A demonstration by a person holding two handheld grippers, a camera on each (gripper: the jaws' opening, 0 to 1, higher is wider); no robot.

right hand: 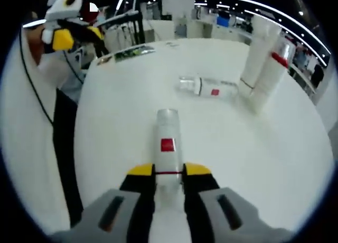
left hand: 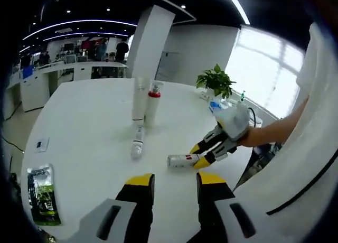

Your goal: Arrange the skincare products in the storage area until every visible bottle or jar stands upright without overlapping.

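White round counter (left hand: 90, 132) spans the middle of both views, bare and glossy; things will slide on it.

Two tall white tubes (left hand: 146, 101), one with a red band, stand upright and touching at centre of the left gripper view, upper right in the right gripper view. Already in place, I judge.

Lying bottle (right hand: 207, 87), clear with a red mark, rests on its side just left of the tubes in the right gripper view. Untouched.

Second lying bottle (right hand: 167, 148), clear-capped, red square label, lies at centre bottom of the right gripper view. My right tool (right hand: 168, 170) is clamped round its lower body, jaws pressing both sides.

Handling, as judged: rigid plastic, light, smooth and round, so it may twist in the jaws while tipping up. A hold nearer mid-body gives better control than the very end.

Left tool (left hand: 173, 180), bottom centre of its own view, hangs spread and empty above the counter.

Green packet (left hand: 43, 194) lies flat at lower left.
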